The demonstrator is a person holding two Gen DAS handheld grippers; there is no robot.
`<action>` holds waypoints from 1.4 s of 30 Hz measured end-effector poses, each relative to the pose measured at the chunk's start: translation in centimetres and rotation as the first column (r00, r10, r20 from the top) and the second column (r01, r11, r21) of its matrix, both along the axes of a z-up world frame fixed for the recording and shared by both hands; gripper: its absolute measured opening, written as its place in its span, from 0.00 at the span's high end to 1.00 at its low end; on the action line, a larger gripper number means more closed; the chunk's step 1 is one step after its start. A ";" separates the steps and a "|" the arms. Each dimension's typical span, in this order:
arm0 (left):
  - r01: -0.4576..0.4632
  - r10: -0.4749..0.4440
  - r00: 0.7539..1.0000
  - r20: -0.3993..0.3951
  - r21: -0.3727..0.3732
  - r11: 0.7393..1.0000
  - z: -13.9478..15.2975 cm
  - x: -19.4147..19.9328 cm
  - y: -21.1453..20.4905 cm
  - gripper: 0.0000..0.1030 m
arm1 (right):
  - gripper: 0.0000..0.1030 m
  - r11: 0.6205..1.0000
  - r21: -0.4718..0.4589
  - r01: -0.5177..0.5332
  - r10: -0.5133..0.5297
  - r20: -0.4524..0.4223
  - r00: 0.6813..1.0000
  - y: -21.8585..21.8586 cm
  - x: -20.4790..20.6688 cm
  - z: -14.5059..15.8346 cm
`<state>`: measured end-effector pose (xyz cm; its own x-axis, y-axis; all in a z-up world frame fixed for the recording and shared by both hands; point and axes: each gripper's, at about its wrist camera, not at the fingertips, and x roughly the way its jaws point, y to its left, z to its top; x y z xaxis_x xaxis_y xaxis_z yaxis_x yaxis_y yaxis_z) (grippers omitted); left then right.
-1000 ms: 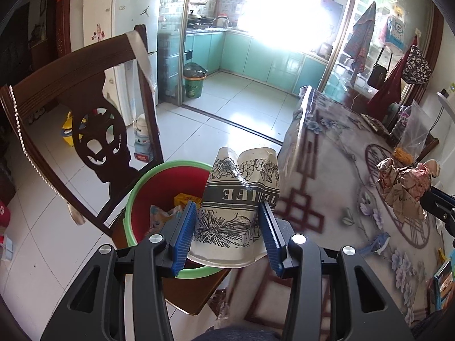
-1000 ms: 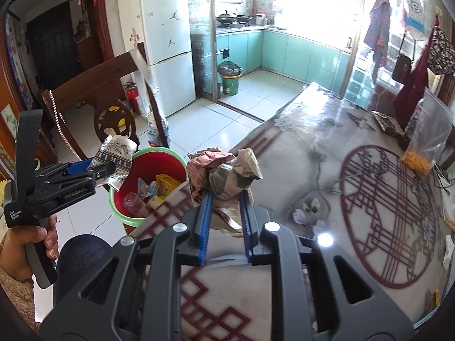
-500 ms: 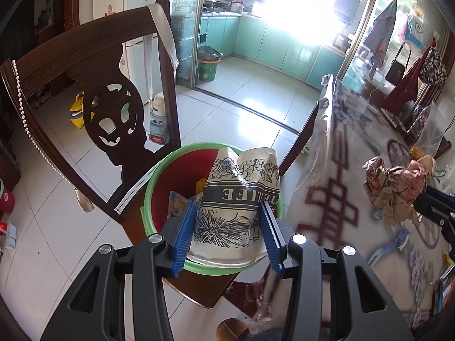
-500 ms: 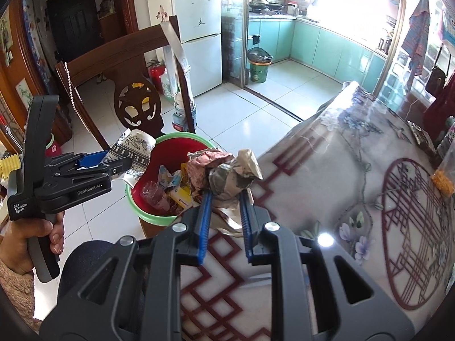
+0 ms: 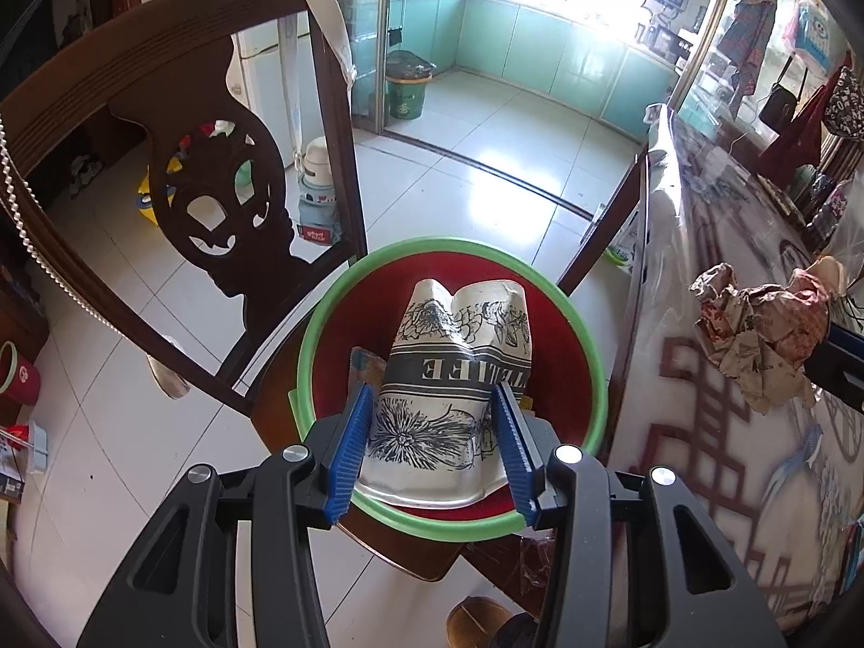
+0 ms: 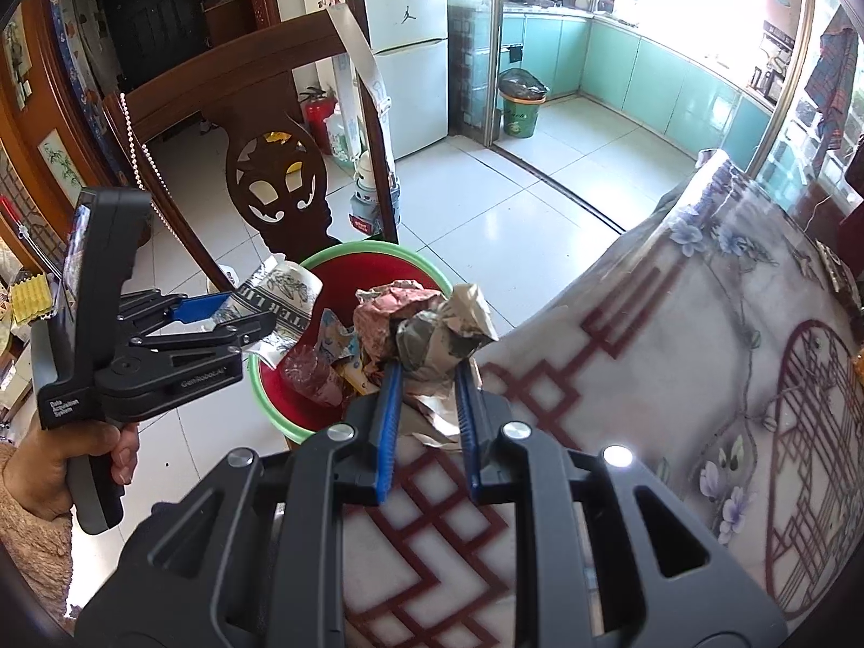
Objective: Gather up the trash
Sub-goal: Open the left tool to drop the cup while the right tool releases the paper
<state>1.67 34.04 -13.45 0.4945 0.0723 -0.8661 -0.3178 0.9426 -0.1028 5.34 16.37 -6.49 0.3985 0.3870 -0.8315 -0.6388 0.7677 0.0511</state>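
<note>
Both grippers have closed on the bin (image 5: 452, 248): left gripper (image 5: 436, 434) clamps the paper cup (image 5: 459, 372) over it, right gripper (image 6: 427, 410) clamps crumpled paper (image 6: 426, 324) at its three o'clock, release pending.

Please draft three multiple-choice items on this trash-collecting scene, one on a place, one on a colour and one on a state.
1. Where is the red bin?
A. on the table
B. on a chair seat beside the table
C. inside the kitchen

2. What colour is the bin's rim?
A. green
B. blue
C. white

3. What is the state of the right gripper?
A. open and empty
B. shut on a crumpled paper wad
C. shut on a bottle

Answers:
1 B, the bin stands on the wooden chair next to the table.
2 A, a green ring tops the red wall.
3 B, its jaws pinch the crumpled paper wad, while the left gripper holds the crushed paper cup over the bin.
</note>
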 end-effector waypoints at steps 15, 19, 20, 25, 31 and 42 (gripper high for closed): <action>0.010 -0.010 0.999 -0.051 -0.001 1.000 -1.6 2.2 0.3 0.58 | 0.81 0.998 -0.044 -0.034 0.034 -0.015 0.999 2.4 1.4 -1.4; 0.005 -0.006 0.998 -0.059 -0.007 1.000 -1.9 2.3 0.4 0.58 | 0.81 0.998 -0.048 -0.037 0.036 -0.020 0.999 2.5 1.4 -1.6; 0.006 -0.006 0.998 -0.063 -0.007 1.000 -2.0 2.3 0.4 0.58 | 0.81 0.998 -0.048 -0.037 0.036 -0.020 0.999 2.5 1.4 -1.7; 0.012 -0.012 0.997 -0.081 -0.004 1.000 -2.4 2.8 0.3 0.58 | 0.81 0.998 -0.045 -0.037 0.036 -0.023 0.999 2.5 1.6 -1.8; 0.008 -0.010 0.995 -0.099 -0.016 1.000 -3.1 3.4 0.4 0.58 | 0.81 0.998 -0.049 -0.039 0.038 -0.026 0.999 2.6 1.8 -2.0; -0.010 0.010 0.994 -0.108 0.004 1.000 -3.6 3.7 0.8 0.43 | 0.72 0.999 -0.023 -0.026 0.026 0.003 1.000 2.6 2.0 -1.5</action>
<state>5.39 34.82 -17.04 0.3976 0.0799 -0.9141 -0.3363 0.9396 -0.0642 7.34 18.93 -7.98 0.3916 0.3779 -0.8390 -0.6590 0.7515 0.0309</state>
